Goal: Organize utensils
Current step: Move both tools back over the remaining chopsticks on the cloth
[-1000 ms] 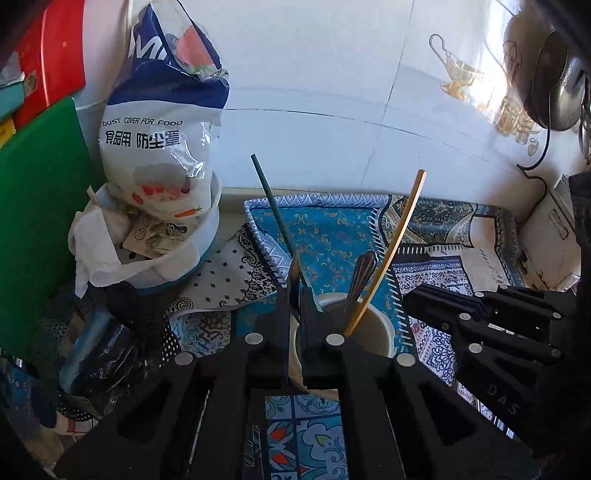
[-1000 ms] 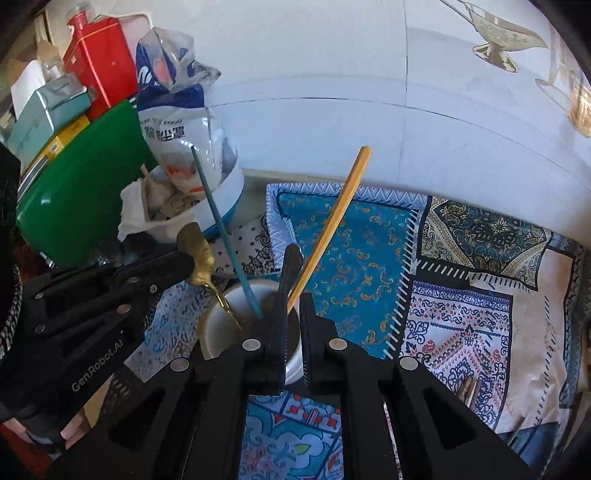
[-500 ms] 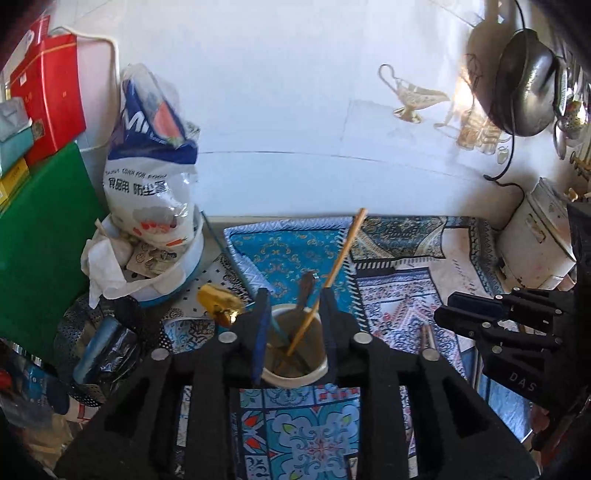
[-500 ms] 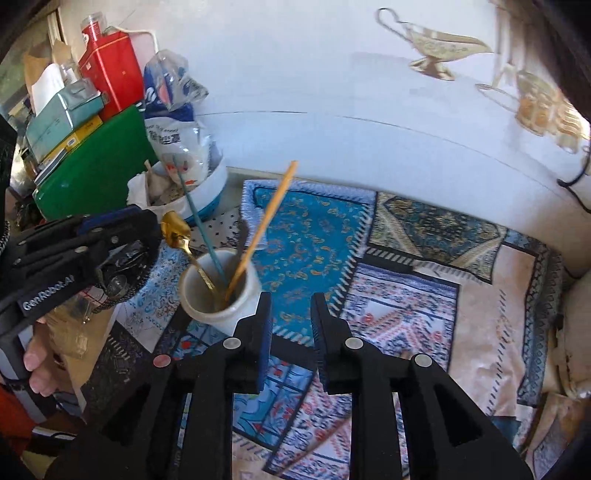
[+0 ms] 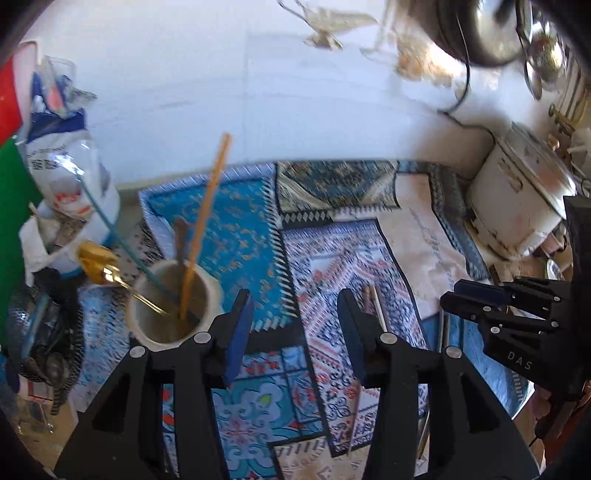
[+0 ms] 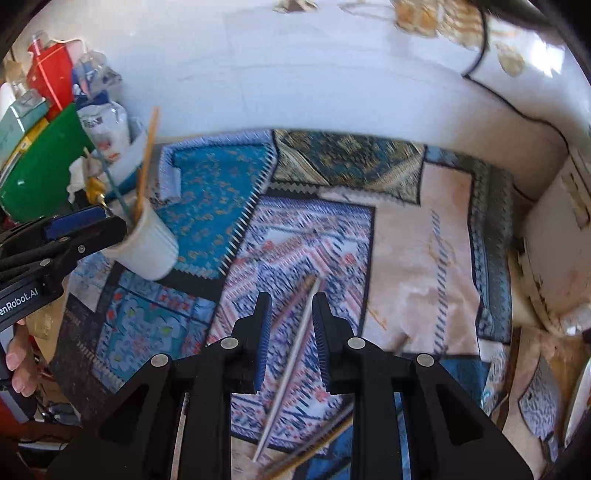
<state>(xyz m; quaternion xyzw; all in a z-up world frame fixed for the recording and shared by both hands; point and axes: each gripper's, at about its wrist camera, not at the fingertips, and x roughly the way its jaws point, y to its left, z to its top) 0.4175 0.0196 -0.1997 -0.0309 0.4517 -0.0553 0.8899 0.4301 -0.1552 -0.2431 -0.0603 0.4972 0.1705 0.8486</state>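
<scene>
A white cup stands on the patterned cloth and holds an orange chopstick, a teal chopstick, a gold spoon and a dark spoon. It also shows in the right wrist view. My left gripper is open and empty, just right of the cup. My right gripper is open and empty above a white chopstick lying on the cloth. More chopsticks lie near the front edge. The right gripper also shows in the left wrist view.
A white rice cooker stands at the right. A food-cover bag in a bowl, a green board and a red tin crowd the left. Pans hang on the white tiled wall.
Both grippers have opened, pulled back from the cup and swung right. The gold spoon and dark spoon now stand in the cup. The right gripper now hovers over the loose chopsticks.
</scene>
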